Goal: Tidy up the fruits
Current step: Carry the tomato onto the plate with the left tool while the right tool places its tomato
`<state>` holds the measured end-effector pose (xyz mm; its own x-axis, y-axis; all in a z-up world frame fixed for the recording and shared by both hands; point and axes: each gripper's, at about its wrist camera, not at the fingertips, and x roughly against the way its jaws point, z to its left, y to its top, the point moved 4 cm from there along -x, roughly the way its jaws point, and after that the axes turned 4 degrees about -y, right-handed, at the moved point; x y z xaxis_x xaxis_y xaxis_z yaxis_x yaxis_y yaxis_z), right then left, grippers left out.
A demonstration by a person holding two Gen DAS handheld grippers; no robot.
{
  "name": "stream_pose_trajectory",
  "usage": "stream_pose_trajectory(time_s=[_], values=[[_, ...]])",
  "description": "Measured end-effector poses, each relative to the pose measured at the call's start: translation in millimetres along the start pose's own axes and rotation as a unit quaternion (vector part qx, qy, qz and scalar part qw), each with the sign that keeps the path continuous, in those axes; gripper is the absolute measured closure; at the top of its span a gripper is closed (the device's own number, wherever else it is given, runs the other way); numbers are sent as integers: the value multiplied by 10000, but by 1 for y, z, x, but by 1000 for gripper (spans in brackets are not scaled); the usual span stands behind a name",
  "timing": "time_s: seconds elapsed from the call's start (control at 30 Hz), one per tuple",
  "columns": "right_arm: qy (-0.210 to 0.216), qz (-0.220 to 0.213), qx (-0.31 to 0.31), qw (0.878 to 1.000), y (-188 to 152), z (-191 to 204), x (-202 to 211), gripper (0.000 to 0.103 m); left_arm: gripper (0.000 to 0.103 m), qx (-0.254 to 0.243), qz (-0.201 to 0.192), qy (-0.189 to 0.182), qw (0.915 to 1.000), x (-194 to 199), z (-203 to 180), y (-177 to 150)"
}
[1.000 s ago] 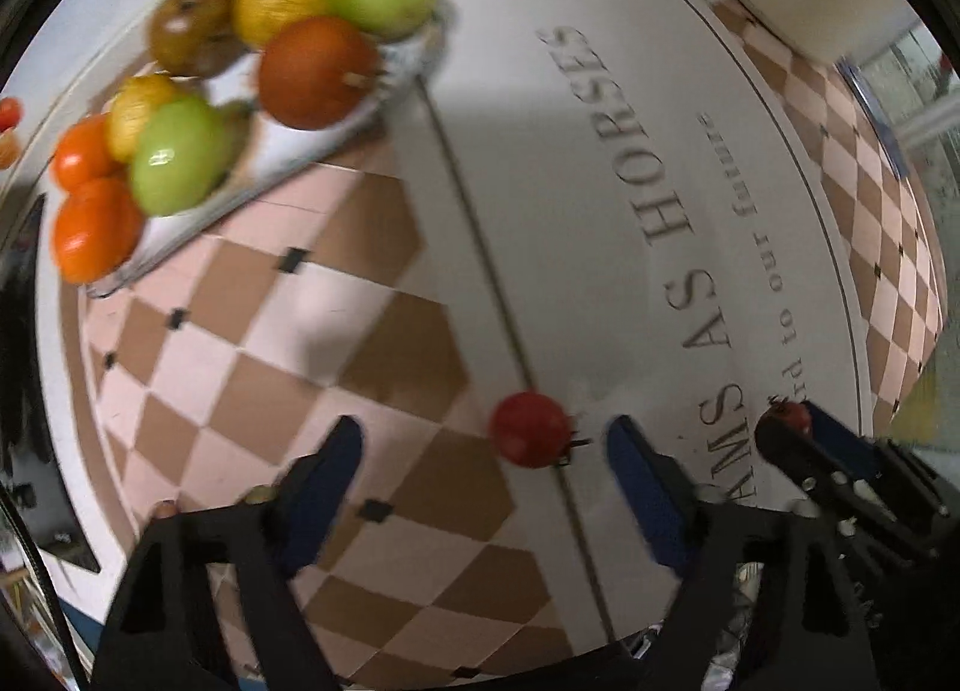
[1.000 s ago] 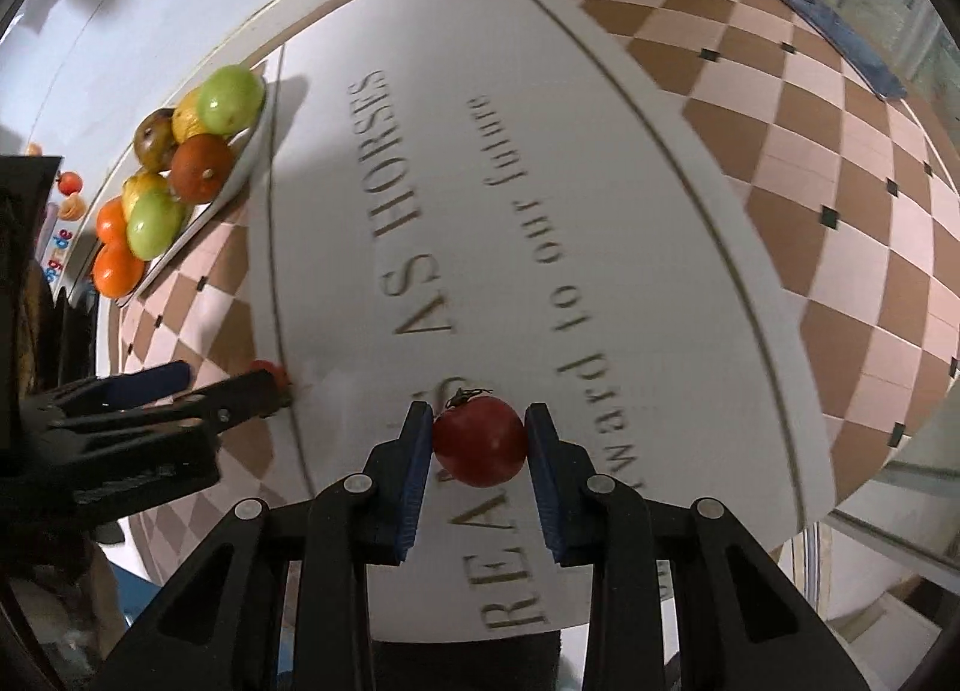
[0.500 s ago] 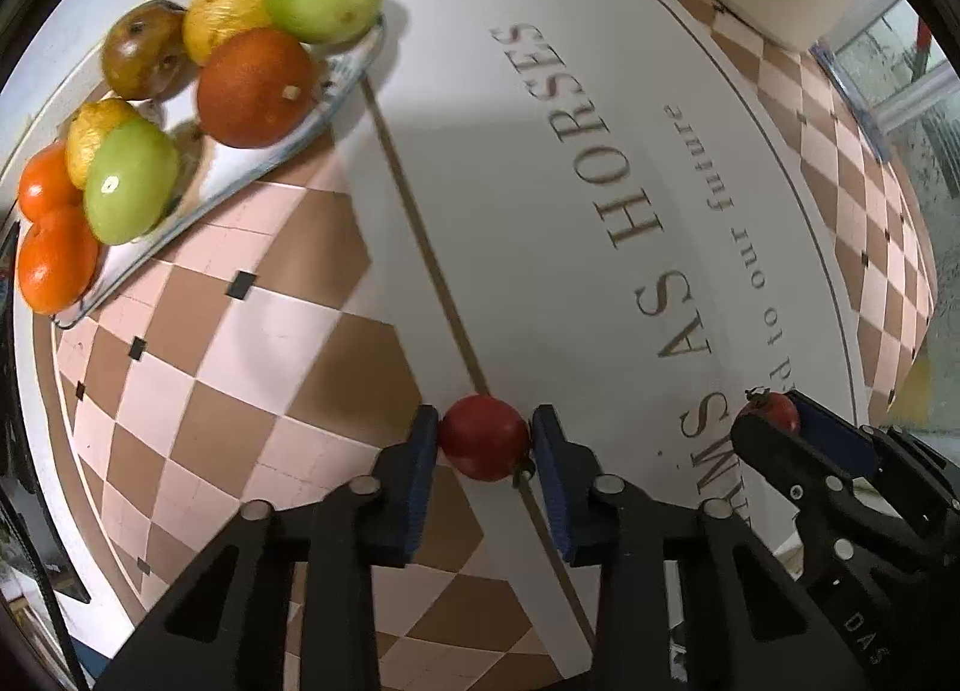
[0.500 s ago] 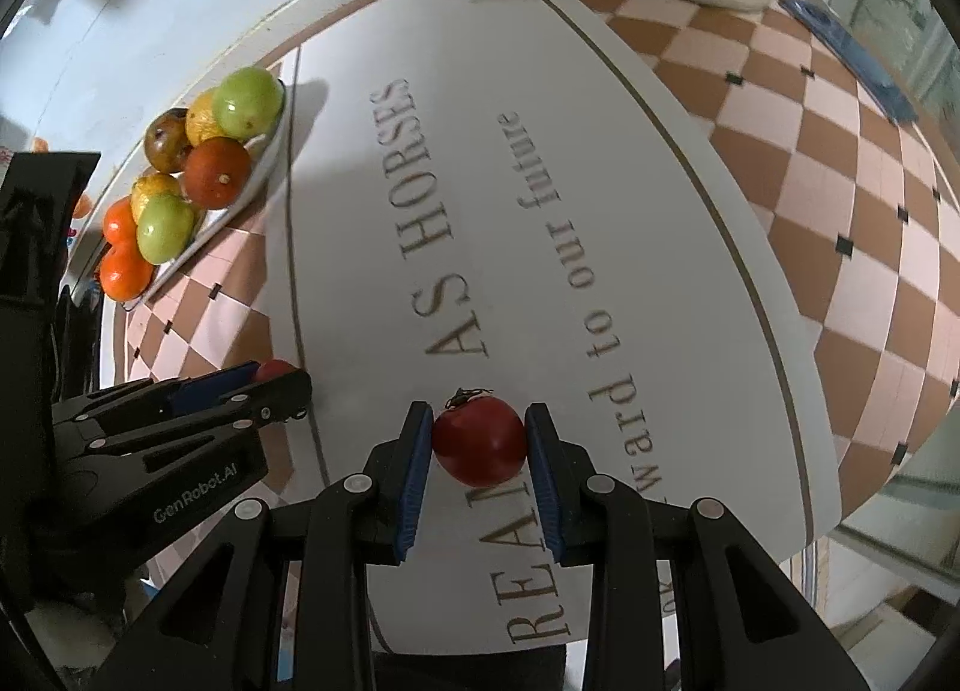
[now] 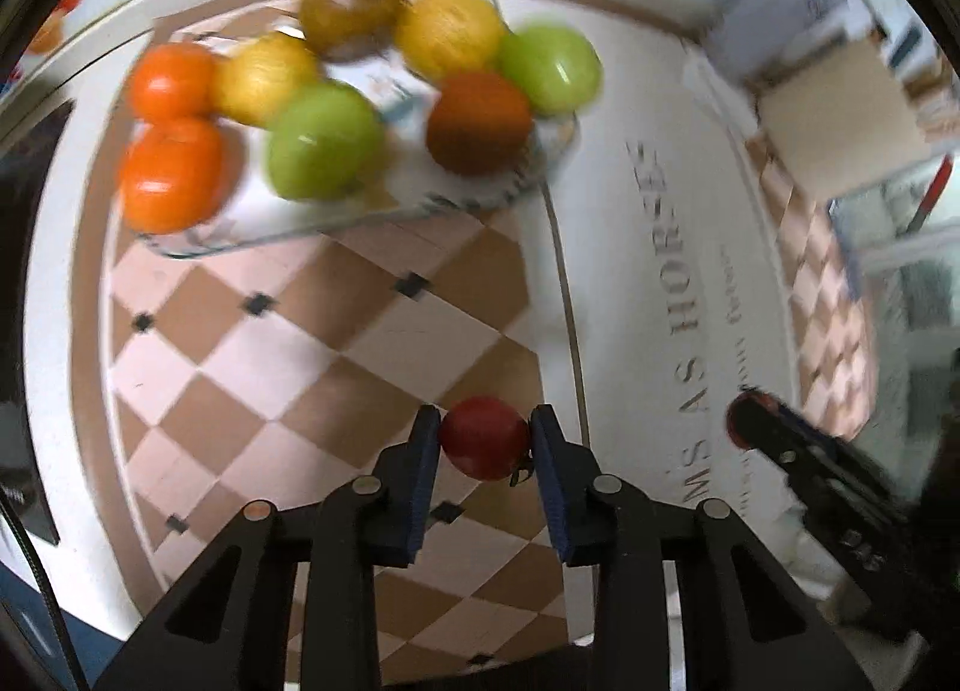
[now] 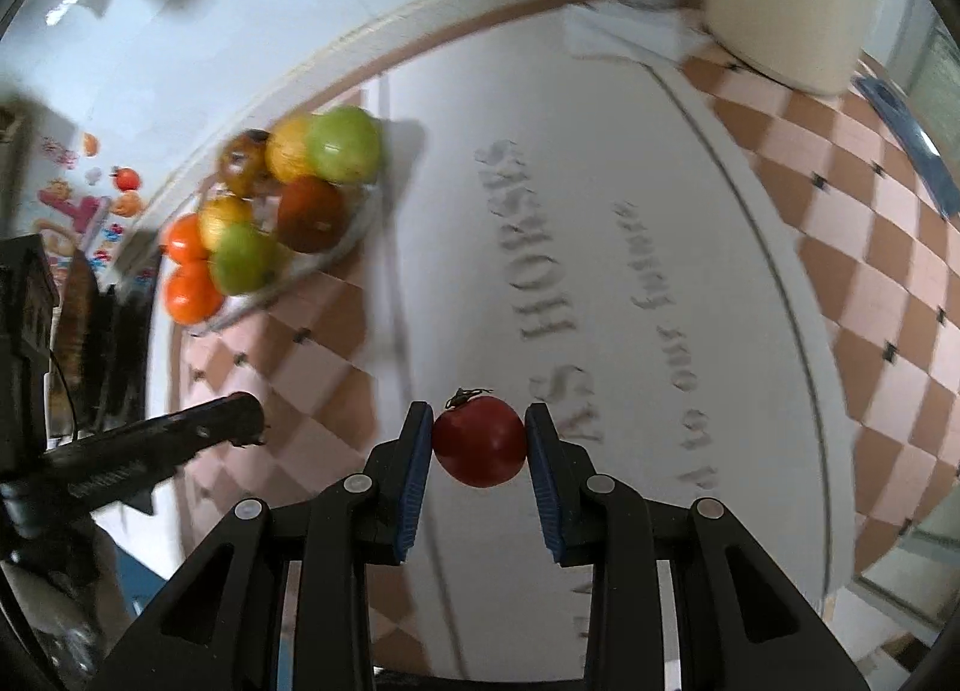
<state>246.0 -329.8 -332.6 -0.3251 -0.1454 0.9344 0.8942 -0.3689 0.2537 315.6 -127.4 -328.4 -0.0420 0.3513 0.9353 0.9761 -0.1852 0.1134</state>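
Left tool (image 5: 485, 439) grips a small red tomato (image 5: 483, 437) between its 2 blue pads, above the checkered part of the counter (image 5: 336, 367). Right tool (image 6: 479, 440) is likewise clamped on a second red tomato (image 6: 479, 440) (stem pointing up and away), above the white lettered strip. Farther back, a glass tray (image 5: 336, 223) holds 8 fruits: 2 oranges, 2 green apples, 2 yellow ones, 1 brownish and 1 dark red-brown.
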Motion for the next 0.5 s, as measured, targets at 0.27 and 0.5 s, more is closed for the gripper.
stream_pose_trajectory(time_s=[0.27, 0.5], values=[[1124, 104, 92, 9936, 43, 78, -33, 69, 75, 736, -713, -86, 9947, 62, 47, 51], [1243, 274, 489, 9907, 70, 136, -84, 69, 74, 1246, -500, 62, 9909, 37, 85, 86]])
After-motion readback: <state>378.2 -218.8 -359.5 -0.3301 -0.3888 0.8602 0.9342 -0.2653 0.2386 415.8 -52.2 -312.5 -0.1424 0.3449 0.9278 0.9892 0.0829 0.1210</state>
